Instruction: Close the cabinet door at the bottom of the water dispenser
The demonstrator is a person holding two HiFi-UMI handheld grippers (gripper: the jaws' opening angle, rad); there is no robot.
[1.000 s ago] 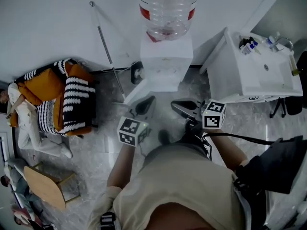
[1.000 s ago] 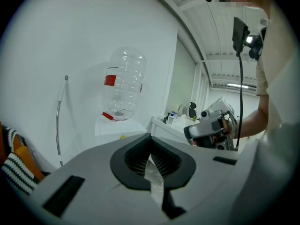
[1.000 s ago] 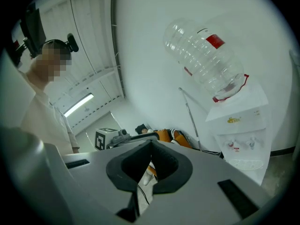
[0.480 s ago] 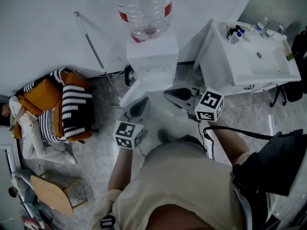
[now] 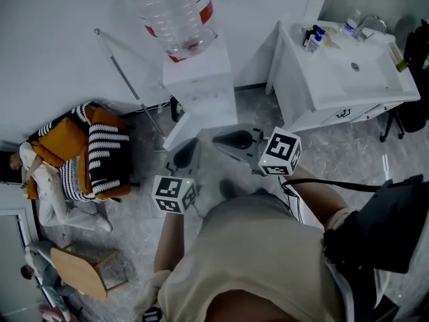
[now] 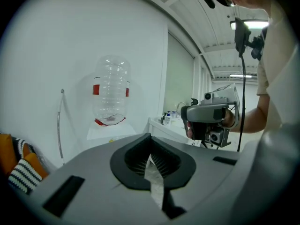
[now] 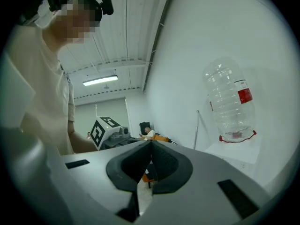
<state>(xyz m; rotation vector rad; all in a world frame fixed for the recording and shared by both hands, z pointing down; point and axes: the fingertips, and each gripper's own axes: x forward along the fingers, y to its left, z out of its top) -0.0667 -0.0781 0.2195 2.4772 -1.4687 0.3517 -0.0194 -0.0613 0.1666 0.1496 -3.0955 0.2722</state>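
The white water dispenser (image 5: pixel 199 86) stands against the wall with an upturned clear bottle (image 5: pixel 173 13) on top. At its foot the cabinet door (image 5: pixel 175 131) stands open, swung out to the left. My left gripper (image 5: pixel 186 153) is shut and empty, just in front of the door's free edge; whether it touches I cannot tell. My right gripper (image 5: pixel 230 139) is shut and empty too, in front of the dispenser's base. The left gripper view shows the bottle (image 6: pixel 111 97) beyond the shut left gripper (image 6: pixel 150 138). The right gripper view shows the bottle (image 7: pixel 230 104) beyond the shut right gripper (image 7: pixel 151 144).
A white sink cabinet (image 5: pixel 315 89) stands right of the dispenser. A thin pole (image 5: pixel 127 79) leans on the wall at its left. An armchair (image 5: pixel 94 153) with orange and striped cushions, a person (image 5: pixel 41 190) resting beside it, and a wooden chair (image 5: pixel 77 270) fill the left.
Both grippers have risen and drifted left in the head view, staying shut. The right gripper has rolled. The dispenser and sink cabinet now sit further left in the picture.
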